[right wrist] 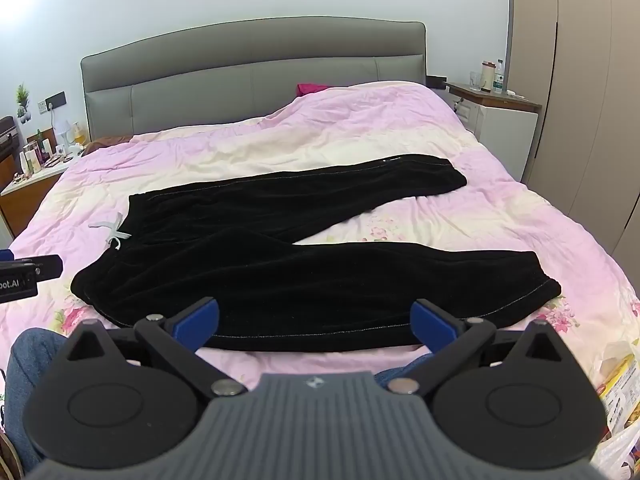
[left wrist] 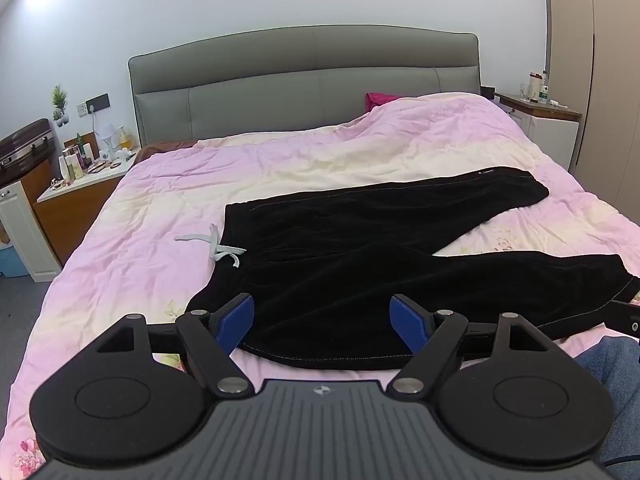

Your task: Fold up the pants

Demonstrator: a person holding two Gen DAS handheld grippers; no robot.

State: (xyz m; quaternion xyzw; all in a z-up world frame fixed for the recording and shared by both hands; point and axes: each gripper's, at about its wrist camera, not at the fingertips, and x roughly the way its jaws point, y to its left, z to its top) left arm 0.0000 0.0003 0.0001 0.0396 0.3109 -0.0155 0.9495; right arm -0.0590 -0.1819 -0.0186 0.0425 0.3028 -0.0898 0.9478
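Black velvet pants (left wrist: 360, 256) lie flat on the pink duvet (left wrist: 140, 264), waistband at the left with a white drawstring (left wrist: 218, 246), two legs spread in a V toward the right. My left gripper (left wrist: 322, 320) is open and empty, above the near edge of the hip. In the right wrist view the pants (right wrist: 280, 264) lie the same way, drawstring (right wrist: 114, 232) at left. My right gripper (right wrist: 314, 322) is open and empty, above the near edge of the closer leg. The left gripper's side (right wrist: 24, 276) shows at the left edge.
A grey headboard (left wrist: 304, 80) stands at the back. A cluttered nightstand (left wrist: 80, 172) is at the left and another (left wrist: 540, 112) at the right by a wardrobe (right wrist: 580, 80). A plastic bag with packets (right wrist: 616, 392) lies at the bed's near right. Denim-clad legs (left wrist: 612, 364) are close by.
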